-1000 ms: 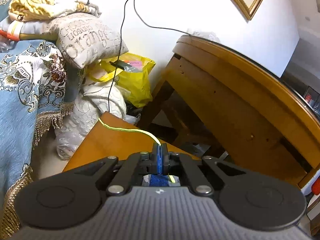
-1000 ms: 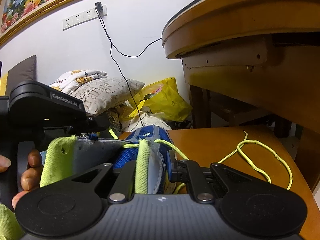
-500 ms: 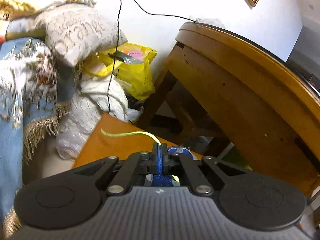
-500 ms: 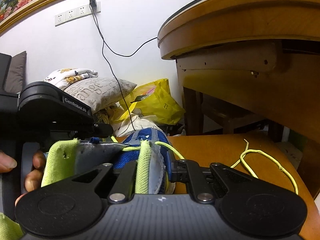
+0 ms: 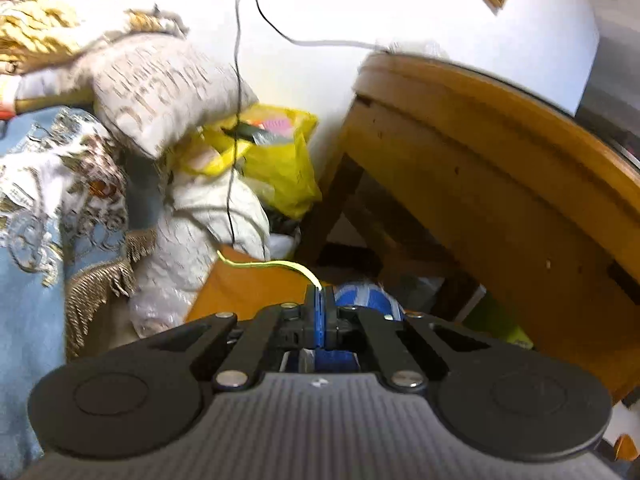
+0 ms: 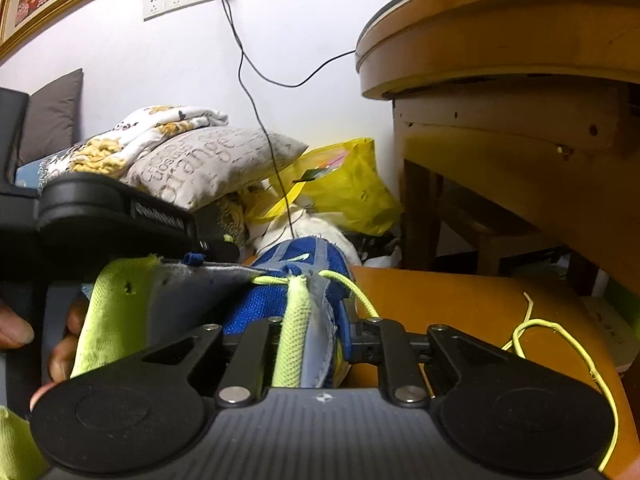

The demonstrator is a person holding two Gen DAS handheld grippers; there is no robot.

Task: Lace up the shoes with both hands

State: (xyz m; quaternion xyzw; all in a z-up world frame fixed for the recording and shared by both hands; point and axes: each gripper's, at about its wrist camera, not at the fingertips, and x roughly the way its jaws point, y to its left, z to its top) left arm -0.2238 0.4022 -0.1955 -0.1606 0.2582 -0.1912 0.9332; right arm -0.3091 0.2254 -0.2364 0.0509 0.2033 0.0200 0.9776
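Observation:
A blue mesh shoe point(image 6: 296, 276) with grey and lime-green eyelet flaps lies on a low wooden stool point(image 6: 460, 304). My right gripper point(image 6: 310, 332) is shut on the shoe's right eyelet flap point(image 6: 298, 320). A yellow-green lace point(image 6: 560, 344) runs through the flap and lies looped on the stool at the right. My left gripper point(image 5: 320, 304) is shut on the lace's other end point(image 5: 272, 266), which sticks out leftward past the tips; the shoe's toe point(image 5: 364, 296) shows just behind. The left gripper's body point(image 6: 112, 216) is at the shoe's left.
A large wooden table point(image 6: 520, 80) overhangs at the right. A yellow plastic bag point(image 6: 352, 192), a grey printed pillow point(image 6: 216, 160) and folded blankets are piled behind the stool. A black cable point(image 6: 256, 100) hangs from the wall socket. A patterned blue cloth point(image 5: 48, 208) hangs at the left.
My left gripper has swung a little, still gripping the lace, and its free end has shortened. My right gripper has held the flap and tilted slightly.

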